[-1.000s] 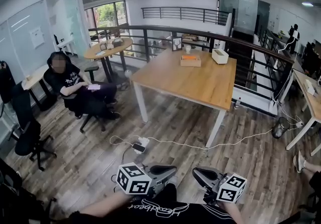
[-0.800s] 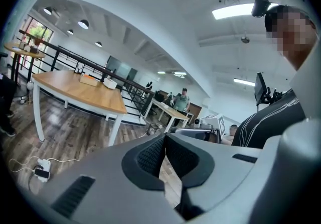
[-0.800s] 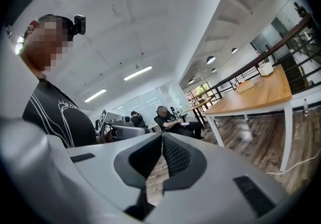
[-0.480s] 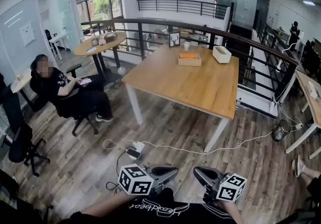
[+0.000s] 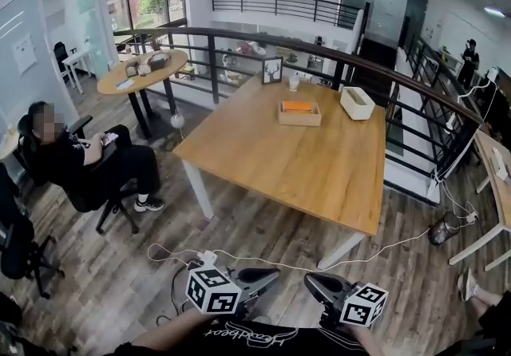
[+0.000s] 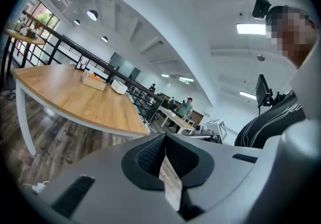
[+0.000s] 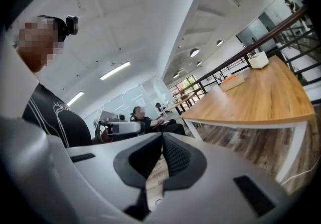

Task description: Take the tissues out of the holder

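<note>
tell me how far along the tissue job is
Done: nothing yet. The orange pack, likely the tissues, sits inside the wooden holder at the far end of the table.
In hand: nothing. The left hand-held gripper and right hand-held gripper are both shut and empty, low by the person's body, short of the table.
Left: reach the holder and lift the tissues out.

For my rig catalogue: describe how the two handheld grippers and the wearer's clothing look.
Both the left gripper and right gripper have grey shells, black textured pads and a white cube with black square markers. The person wears a black top with white lettering.
</note>
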`<state>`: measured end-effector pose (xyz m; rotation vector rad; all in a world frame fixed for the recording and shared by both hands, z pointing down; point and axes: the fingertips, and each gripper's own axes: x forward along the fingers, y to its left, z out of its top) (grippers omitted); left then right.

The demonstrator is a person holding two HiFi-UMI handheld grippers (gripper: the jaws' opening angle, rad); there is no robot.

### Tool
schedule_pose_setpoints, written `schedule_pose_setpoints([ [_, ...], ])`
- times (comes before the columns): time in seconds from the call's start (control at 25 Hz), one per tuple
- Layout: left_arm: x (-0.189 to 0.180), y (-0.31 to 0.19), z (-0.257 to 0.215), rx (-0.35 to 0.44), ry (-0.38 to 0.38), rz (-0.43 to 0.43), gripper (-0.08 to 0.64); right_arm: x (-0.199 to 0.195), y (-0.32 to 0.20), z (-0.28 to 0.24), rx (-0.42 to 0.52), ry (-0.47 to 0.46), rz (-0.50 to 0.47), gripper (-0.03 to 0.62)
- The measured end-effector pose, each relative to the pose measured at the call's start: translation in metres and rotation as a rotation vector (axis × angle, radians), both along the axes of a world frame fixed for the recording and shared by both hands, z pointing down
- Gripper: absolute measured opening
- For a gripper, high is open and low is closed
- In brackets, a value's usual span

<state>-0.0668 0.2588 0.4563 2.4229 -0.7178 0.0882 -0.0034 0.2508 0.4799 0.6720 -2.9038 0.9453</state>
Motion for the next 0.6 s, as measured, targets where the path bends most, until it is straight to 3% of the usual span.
schedule_pose_setpoints([
  [0.32,-0.044,-0.138,-0.006,-0.009,0.064,-0.042,0.012,-0.038,-0.133,-0.018,0.053,0.047,-0.019,0.018],
  [0.6,-0.031,-0.179,-0.025,0.047,0.027,0.01,0.012,-0.018,-0.176,-0.032,0.066,-0.007,0.047,0.018],
])
